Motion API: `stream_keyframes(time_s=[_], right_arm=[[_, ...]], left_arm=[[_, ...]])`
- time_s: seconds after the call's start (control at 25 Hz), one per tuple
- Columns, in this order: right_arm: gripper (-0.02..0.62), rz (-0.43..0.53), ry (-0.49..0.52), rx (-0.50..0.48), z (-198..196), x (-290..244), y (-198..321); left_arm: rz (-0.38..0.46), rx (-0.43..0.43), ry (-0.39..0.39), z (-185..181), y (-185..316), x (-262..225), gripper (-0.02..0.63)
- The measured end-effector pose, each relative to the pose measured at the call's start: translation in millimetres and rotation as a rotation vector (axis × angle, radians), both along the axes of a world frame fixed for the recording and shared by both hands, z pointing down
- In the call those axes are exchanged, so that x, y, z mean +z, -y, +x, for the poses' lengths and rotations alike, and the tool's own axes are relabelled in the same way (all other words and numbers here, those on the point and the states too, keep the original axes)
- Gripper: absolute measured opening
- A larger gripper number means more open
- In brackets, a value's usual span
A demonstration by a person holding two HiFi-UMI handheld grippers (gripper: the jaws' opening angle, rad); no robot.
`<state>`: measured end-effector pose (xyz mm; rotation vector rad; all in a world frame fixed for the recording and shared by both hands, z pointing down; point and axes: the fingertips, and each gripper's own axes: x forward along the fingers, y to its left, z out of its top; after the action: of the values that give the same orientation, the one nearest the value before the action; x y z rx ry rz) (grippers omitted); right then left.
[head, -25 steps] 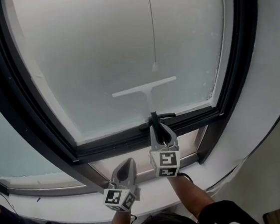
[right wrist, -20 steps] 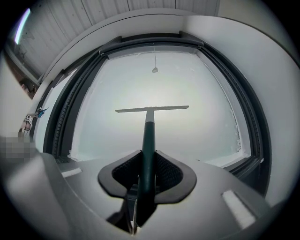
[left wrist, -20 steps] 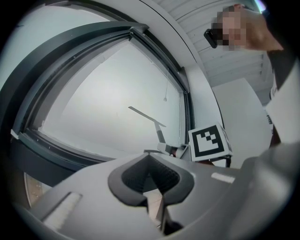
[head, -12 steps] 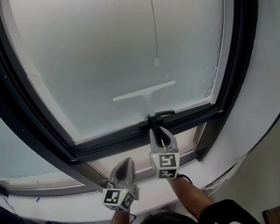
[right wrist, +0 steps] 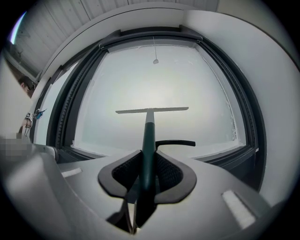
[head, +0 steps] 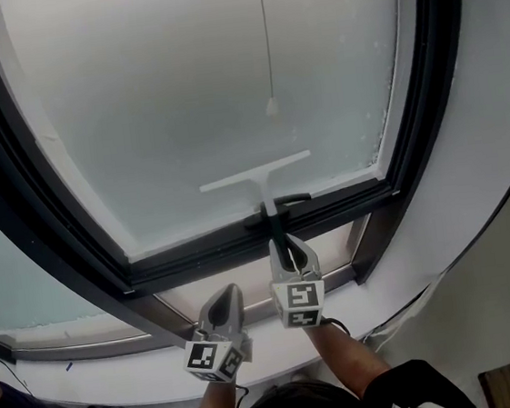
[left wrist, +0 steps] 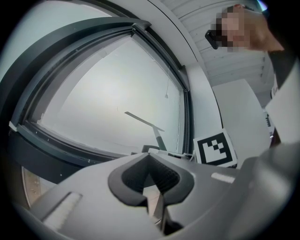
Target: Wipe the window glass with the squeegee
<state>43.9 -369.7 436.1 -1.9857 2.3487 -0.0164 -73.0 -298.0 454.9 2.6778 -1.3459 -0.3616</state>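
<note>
A squeegee [head: 255, 174] with a white blade and dark green handle lies against the lower part of the frosted window glass [head: 205, 85]. My right gripper [head: 289, 245] is shut on the handle [right wrist: 148, 150]; the blade [right wrist: 152, 110] shows level across the glass [right wrist: 154, 89] in the right gripper view. My left gripper [head: 227, 304] hangs lower left, below the sill, shut with nothing in it [left wrist: 152, 176]. From the left gripper view the squeegee [left wrist: 145, 123] shows slanted on the pane.
A black window frame [head: 241, 241] rings the pane, with a black handle lever [right wrist: 176, 143] at the bottom rail. A thin pull cord with a weight [head: 271, 105] hangs in front of the glass. White wall [head: 480, 173] stands to the right.
The squeegee blade has slid down the glass toward the bottom rail, and the right gripper has drawn back with it. The left gripper has barely moved.
</note>
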Motion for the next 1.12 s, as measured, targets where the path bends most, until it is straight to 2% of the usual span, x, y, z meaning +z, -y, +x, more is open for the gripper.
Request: stream_keyframes(time_s=[0.44,0.8,1.12], right_arm=[[0.095,-0.055,0.021,0.000,-1.4,21.3,-6.6],[0.095,-0.087,0.016,0.000,-0.7,34.8,-9.3],[0.095,-0.128,0.004,0.003,-0.6,49.6,-14.4]], left_arm=[[0.004,-0.017,0.006,-5.4,0.6,-0.4,-0.002],[0.017,-0.070,-0.028,-16.3,-1.8,2.7,-0.002],[-0.010,-0.054,-0.030,-14.7,-1.5,10.2,-0.002]])
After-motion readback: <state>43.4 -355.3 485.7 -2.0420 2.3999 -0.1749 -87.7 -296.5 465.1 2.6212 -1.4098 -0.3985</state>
